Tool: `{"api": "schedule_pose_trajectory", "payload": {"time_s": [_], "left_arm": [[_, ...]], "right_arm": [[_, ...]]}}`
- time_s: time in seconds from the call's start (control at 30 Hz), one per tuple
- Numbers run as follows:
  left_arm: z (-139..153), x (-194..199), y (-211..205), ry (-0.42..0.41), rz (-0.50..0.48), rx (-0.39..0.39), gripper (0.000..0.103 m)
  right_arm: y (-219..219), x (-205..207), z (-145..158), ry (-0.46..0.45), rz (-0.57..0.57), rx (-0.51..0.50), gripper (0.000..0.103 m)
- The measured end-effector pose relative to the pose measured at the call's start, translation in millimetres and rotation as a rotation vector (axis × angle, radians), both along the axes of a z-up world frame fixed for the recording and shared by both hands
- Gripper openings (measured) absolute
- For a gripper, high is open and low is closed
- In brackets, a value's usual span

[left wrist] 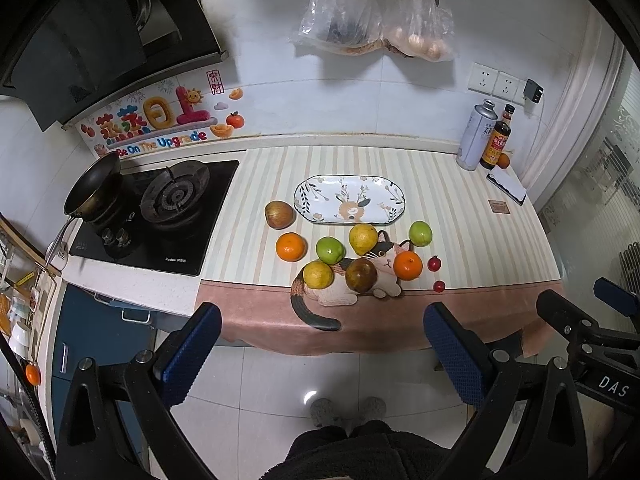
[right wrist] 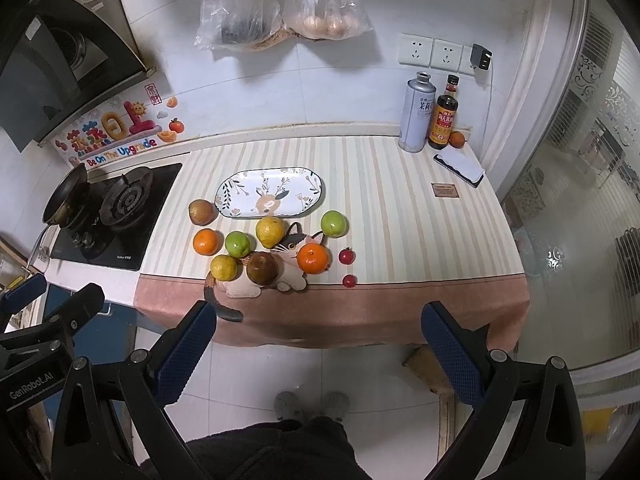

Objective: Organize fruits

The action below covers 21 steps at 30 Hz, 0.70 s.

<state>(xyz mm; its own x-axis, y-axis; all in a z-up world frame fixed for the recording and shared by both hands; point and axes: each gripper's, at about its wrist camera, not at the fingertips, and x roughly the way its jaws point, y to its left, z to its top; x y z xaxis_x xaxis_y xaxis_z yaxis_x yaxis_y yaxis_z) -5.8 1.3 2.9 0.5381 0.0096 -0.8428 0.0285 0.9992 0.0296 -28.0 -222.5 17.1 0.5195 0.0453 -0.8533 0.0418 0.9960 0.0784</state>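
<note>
While nothing is held yet, the left gripper [left wrist: 320, 344] is seen in the left wrist view with its blue fingers [left wrist: 188, 354] wide apart, back from the bench [left wrist: 460, 200] and above the floor. All the fruits are found on the striped cloth, just in front of the empty plate [left wrist: 349, 199]. A brown apple [left wrist: 279, 214] is set beside the plate's left end. An orange [left wrist: 291, 246], a green fruit [left wrist: 330, 250] and a yellow fruit [left wrist: 363, 239] are bunched close together. Two tiny red tomatoes [left wrist: 434, 263] are placed apart on the right.

In the right wrist view, the right gripper [right wrist: 318, 346] is also shown empty, with its fingers [right wrist: 452, 354] spread apart and well back from the bench. Another orange [right wrist: 312, 258] and a dark brown fruit [right wrist: 262, 267] are seen near the cloth's pink edge.

The round fruits are judged to be firm and smooth, so they could roll or slip. Each should be taken around its widest middle. The little tomatoes are likely soft and should be squeezed gently. The plate looks hard and could break, so fruit should be set down softly.
</note>
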Motion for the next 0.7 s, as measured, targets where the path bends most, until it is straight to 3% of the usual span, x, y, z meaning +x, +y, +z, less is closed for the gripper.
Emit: {"api": "schedule_pose_trajectory", "payload": {"time_s": [0.7], "left_arm": [[-0.4, 7.6, -0.6, 0.002, -0.002, 0.0, 0.103]], "right_arm": [[-1.4, 3.3, -0.2, -0.001, -0.002, 0.002, 0.103]]}}
